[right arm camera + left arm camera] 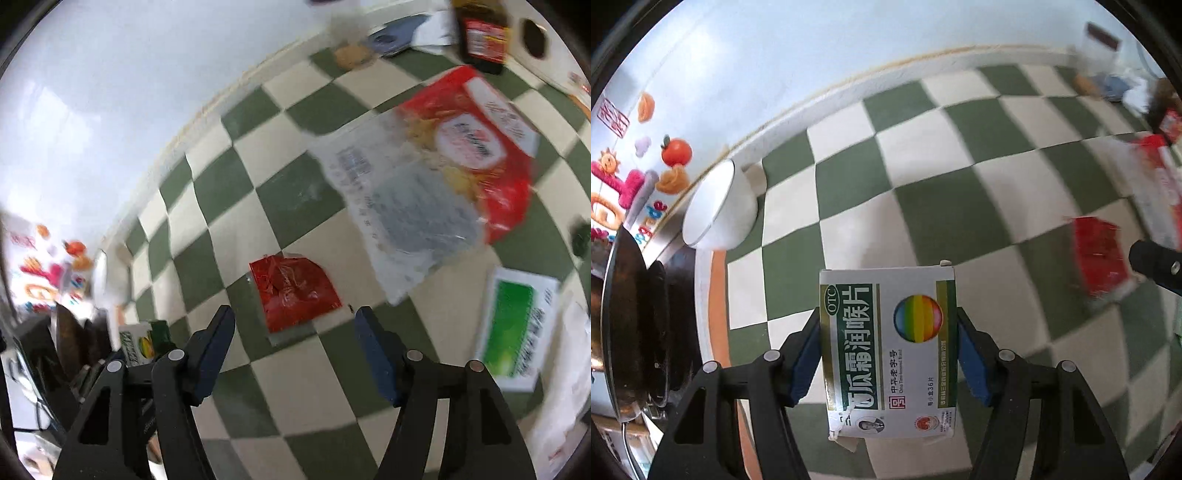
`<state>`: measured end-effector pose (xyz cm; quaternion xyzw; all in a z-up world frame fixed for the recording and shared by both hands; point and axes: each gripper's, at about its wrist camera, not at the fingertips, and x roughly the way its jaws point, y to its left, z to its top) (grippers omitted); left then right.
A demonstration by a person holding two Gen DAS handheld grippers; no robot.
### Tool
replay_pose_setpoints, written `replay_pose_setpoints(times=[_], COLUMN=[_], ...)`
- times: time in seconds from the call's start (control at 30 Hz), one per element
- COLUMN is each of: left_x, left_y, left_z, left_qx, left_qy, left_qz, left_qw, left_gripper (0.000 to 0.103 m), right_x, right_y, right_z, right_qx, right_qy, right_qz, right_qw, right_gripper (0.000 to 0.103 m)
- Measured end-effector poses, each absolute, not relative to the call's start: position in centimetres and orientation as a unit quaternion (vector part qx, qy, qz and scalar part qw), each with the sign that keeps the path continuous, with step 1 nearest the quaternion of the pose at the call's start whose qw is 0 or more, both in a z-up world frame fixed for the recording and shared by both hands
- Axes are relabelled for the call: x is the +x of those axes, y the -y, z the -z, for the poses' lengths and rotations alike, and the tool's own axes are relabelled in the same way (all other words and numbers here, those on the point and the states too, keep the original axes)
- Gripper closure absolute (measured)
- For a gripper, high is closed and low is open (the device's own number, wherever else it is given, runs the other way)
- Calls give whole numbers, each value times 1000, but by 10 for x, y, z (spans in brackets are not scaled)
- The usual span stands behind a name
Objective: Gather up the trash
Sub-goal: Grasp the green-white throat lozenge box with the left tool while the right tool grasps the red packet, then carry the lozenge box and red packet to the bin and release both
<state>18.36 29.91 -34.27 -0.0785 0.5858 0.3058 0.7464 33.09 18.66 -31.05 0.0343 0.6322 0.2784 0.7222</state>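
Note:
My left gripper (888, 321) is shut on a white and green medicine box (888, 350) with a rainbow ball print, held above the green and cream checkered cloth (923, 192). The same box shows small at the left of the right wrist view (138, 343). My right gripper (293, 319) is open and empty, just above a crumpled red wrapper (293, 291) lying on the cloth. A large red and clear snack bag (436, 173) lies beyond it, and a white and green box (517, 328) lies to the right. The red wrapper (1102, 254) and the right gripper's tip (1156, 260) show at the right of the left wrist view.
A white bowl (718, 210) lies tipped near the wall, beside a dark pan (631, 325) at the left. A dark sauce bottle (482, 33), a blue cloth (399, 31) and a brown lump (351, 55) sit at the far end of the cloth. Colourful stickers (635, 173) cover the left wall.

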Motion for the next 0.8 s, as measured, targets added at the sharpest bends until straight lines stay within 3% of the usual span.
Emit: replay_pose_setpoints(times=[0.1,0.2,0.27,0.33,0.4,0.43,0.8], left_x=[187,187,185,181,176,173,172], left_y=[-311,-317,-318,-319,-319,-319,-242], left_z=[359,366,366,363,357,353,272], left_qx=[-94,-108,-114,-119,-120,-122,-74], left_qy=[-594,-596,-597,-596,-592,-590,-547], left_qz=[-309,-308,-308,-305,-306,-305,-221], left_qw=[737,733,733,733,736,738,804], left_gripper=[40,40,40,40,40,40,40], right_x=[331,328,317,308,307,308,276], right_y=[-220,-245,-263,-266,-260,-254,-95], right_z=[330,342,352,355,358,359,306], right_qx=[-36,-102,-176,-191,-173,-159,64], right_qy=[-624,-595,-568,-544,-551,-557,-544], right_qz=[-267,-261,-243,-248,-258,-262,-267], right_qw=[734,754,766,779,774,772,793], right_gripper=[33,26,35,64,81,85,87])
